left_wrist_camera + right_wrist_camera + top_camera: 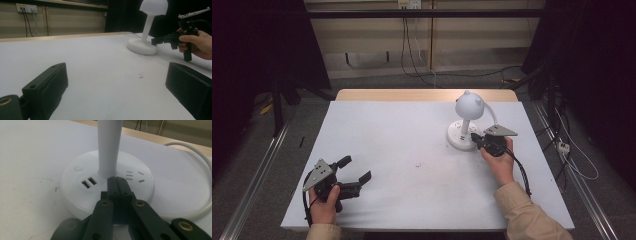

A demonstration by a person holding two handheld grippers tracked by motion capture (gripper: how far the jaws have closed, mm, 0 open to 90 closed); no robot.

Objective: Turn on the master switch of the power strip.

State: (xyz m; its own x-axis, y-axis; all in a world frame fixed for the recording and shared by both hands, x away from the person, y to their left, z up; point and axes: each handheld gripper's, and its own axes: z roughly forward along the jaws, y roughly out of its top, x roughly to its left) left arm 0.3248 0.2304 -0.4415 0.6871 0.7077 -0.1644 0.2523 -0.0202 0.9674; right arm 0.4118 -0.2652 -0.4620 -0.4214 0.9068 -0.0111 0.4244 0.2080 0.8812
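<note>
High view: white lamp standing right of centre on the white table, round base flat, stem rising to a domed head with two small ears. Right gripper reaching in from lower right, jaws pressed together, tips over the near-right part of the base. Left gripper parked at lower left, jaws spread, nothing between them, well apart from the lamp.

Left gripper view: two black jaws wide apart at the bottom corners, bare table between. Lamp at upper right, stem leaning slightly, long axis close to vertical, head cropped by the top edge. Right gripper coming from the right edge, tip at the base's rim, hand behind it.

Right gripper view: jaws closed tip to tip at frame centre, hovering or resting just in front of the stem; contact hard to tell. Round button at the left of the base, USB ports beside it, socket slots to the right, white cord curling off the right edge.

Likely a press on the base: best done with closed tips swung left onto the button, pushing straight down, clear of the stem so nothing tips.
</note>
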